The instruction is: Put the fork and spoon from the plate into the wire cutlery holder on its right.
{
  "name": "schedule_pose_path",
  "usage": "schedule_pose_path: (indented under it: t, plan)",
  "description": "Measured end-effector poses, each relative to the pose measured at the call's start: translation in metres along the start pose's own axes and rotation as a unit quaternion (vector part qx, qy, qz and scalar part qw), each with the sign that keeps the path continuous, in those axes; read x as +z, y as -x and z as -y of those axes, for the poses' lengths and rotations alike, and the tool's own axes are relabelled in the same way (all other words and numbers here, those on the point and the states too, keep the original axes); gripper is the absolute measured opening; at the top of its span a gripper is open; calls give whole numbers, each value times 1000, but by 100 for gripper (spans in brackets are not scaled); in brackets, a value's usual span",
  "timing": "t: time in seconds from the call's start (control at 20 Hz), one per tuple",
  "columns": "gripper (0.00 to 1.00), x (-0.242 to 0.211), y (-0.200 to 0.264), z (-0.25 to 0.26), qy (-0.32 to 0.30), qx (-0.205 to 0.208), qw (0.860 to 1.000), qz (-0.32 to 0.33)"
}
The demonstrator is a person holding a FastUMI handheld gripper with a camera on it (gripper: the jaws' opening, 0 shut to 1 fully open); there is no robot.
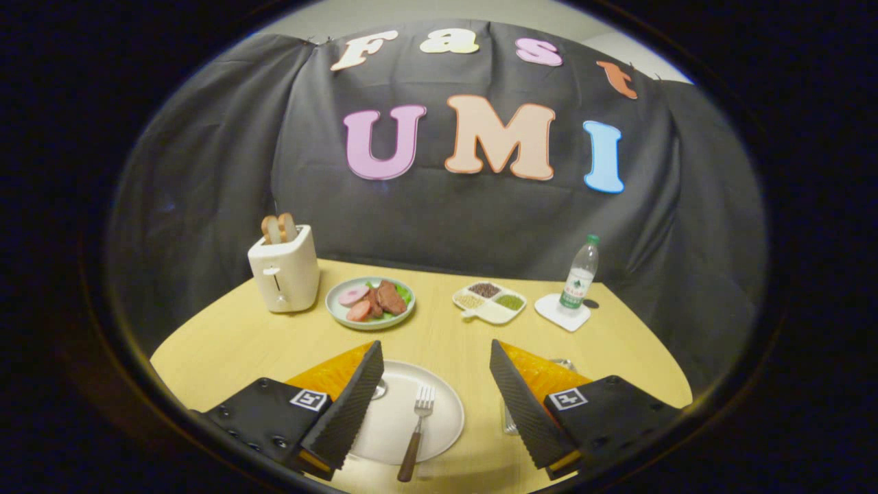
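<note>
A white plate (439, 418) lies on the wooden table between my fingers. On it rests a fork (416, 431) with a brown handle, tines pointing away from me. A bit of the spoon (378, 391) peeks out beside the left finger, the rest hidden behind it. My gripper (436, 377) hovers above the plate, open wide, holding nothing. The wire cutlery holder (511, 420) sits right of the plate, mostly hidden behind the right finger.
Beyond the fingers stand a white toaster (285, 271) with bread slices, a plate of sliced meat (370, 303), a divided dish of grains (489, 302) and a water bottle (580, 276) on a white coaster (562, 312). Black cloth walls the table's far side.
</note>
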State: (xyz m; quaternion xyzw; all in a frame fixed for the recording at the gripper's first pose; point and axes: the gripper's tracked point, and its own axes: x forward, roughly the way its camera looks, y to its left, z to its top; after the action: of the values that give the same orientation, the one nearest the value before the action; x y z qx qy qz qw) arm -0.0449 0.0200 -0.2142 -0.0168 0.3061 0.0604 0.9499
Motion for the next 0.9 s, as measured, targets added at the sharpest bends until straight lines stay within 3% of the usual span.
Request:
schedule_pose_path:
  t: [0.45,0.75,0.9]
  plan:
    - [100,-106,-21,-12,12,23,989,-145]
    - [100,-140,-21,-20,37,37,980,-194]
    - [88,-147,-24,-25,43,40,977,-206]
